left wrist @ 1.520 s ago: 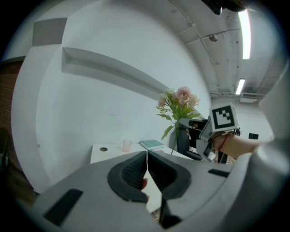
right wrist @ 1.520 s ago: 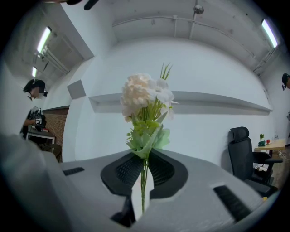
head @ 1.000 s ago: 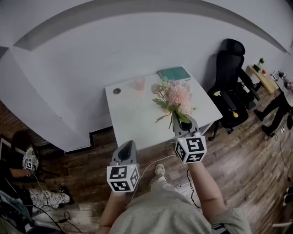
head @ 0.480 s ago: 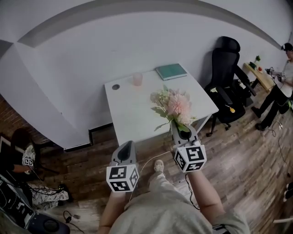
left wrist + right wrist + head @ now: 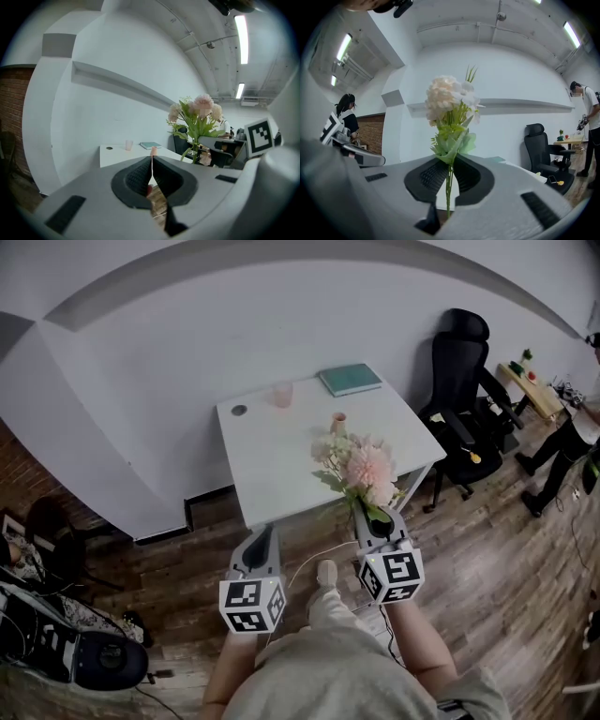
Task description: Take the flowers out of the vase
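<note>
The flowers, a bunch of pale pink and cream blooms with green leaves, are riding upright in the right gripper, out of the vase and over the near edge of the white table. In the right gripper view the thin green stems are running straight down between the two dark ribbed pads, which are pressing on them from both sides at a narrow opening, while the blooms are standing above the jaws at 12 o'clock. The small pink vase is standing on the table top at about 11 o'clock from the bunch in the head view. In the left gripper view the vase is sitting apart from the stems, at 9 o'clock from them.

The left gripper is hanging beside the right one, at 9 o'clock from it and short of the table's near edge. Its jaws are lying almost together, with only a thin slit of light between the pads and nothing caught in them.

Farther across the table, a pink cup is standing at 10 o'clock from the vase, a dark round thing is lying at 8 o'clock from the cup, and a teal book is lying at the far edge, at 12 o'clock from the vase. A black office chair is standing at 2 o'clock from the table, and a person is standing at the far right of the wooden floor.
</note>
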`<state>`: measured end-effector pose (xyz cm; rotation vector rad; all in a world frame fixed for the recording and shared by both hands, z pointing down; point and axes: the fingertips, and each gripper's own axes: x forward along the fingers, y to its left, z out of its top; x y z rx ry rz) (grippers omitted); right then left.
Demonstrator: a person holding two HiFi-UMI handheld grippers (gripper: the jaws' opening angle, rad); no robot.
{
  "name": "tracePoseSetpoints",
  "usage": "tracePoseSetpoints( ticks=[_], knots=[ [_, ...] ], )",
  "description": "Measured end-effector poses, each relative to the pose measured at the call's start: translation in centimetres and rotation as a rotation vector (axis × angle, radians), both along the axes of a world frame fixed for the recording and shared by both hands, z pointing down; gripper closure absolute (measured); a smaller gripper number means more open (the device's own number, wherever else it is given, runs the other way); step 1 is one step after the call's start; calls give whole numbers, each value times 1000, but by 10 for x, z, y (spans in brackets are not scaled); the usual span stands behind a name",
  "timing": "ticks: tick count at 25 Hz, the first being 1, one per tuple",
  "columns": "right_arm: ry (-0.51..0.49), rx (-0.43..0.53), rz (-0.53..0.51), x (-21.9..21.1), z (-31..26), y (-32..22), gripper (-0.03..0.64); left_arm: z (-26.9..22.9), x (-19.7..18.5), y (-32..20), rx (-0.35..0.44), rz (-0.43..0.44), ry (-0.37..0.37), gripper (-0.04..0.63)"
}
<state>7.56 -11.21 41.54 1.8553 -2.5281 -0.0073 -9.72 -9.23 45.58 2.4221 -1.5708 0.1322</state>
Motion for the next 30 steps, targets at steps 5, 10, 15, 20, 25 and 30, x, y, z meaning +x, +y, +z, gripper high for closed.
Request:
tracePoseSetpoints(
  ticks=[5,10,15,20,25,30],
  knots=[
    [-5,-21,9,-1,1,7,583,-6,-3,1,-5,2,-4,587],
    [-7,-34,15,-1,1,11,583,-8,-3,1,-7,9,-13,586],
    [-9,-34,18,-3,-1,12,583,-10,-3,1,-4,15,-5,587],
    [-11,-31,26,-2,-1,13,588,-10,-1,2,-2,19,1,588],
    [-15,-27,22,-2,-2,11,588,-8,-1,-1,-8,18,9,588],
    [-18,-23,22,-2,-2,11,588,-7,1,-2,-6,20,8,588]
  ],
)
